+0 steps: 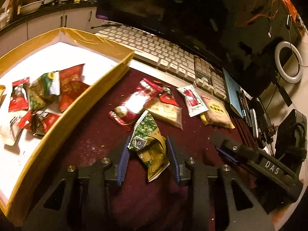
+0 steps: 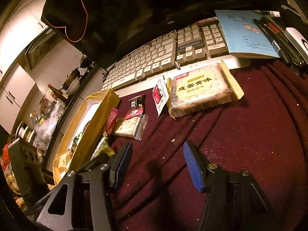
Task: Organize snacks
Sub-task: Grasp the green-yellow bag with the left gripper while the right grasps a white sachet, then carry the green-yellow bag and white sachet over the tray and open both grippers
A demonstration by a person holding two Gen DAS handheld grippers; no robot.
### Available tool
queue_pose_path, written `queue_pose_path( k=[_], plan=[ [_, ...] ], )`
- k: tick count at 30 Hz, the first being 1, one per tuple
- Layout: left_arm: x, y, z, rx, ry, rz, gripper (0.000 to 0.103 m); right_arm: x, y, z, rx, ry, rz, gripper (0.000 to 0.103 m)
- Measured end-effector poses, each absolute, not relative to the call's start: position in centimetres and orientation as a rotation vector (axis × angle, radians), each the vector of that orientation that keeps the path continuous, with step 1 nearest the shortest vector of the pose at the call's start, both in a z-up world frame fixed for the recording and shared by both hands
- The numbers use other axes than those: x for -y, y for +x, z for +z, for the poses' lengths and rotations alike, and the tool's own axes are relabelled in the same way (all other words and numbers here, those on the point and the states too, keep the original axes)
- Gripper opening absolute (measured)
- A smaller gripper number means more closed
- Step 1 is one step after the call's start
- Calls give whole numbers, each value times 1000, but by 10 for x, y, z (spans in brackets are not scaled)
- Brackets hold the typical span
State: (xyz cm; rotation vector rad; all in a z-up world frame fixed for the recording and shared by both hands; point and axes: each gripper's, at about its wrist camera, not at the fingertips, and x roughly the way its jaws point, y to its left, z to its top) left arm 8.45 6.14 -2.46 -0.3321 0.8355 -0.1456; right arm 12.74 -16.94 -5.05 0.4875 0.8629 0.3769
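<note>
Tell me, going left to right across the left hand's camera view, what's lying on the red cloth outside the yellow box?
Yellow box → long red packet → green and gold packet, sitting between the left gripper's blue pads → white and red sachet → yellow cracker pack → right gripper.

Right gripper (image 2: 156, 163) jaws apart over maroon cloth (image 2: 240, 134), cracker packet (image 2: 200, 90) ahead, yellow box (image 2: 92, 123) left.

2 close wrist views angle down; both share the keyboard (image 1: 154, 52) and cloth (image 2: 240, 134).
</note>
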Motion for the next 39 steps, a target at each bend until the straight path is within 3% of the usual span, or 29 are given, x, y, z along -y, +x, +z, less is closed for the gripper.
queue_pose_path(
  k=[7, 13, 20, 23, 24, 26, 39],
  plan=[
    [-66, 79, -30, -842, -367, -184, 35, 155, 154, -23, -884, 390, 365, 56],
    [-68, 80, -30, -845, -375, -205, 35, 114, 207, 1, -896, 99, 343, 52],
    [-68, 81, -31, -843, -372, -220, 35, 84, 225, -24, -893, -161, 268, 44],
    [-66, 81, -31, -842, -360, -215, 35, 80, 224, -38, -893, -230, 209, 39],
    [-66, 82, -31, -842, -358, -214, 35, 77, 221, -39, -881, -260, 188, 31],
    [-66, 81, -31, -841, -357, -213, 35, 73, 216, -39, -859, -305, 150, 31],
    [-75, 73, -29, -821, -388, -202, 35, 103, 152, 9, -780, 118, 445, 27]
  ],
)
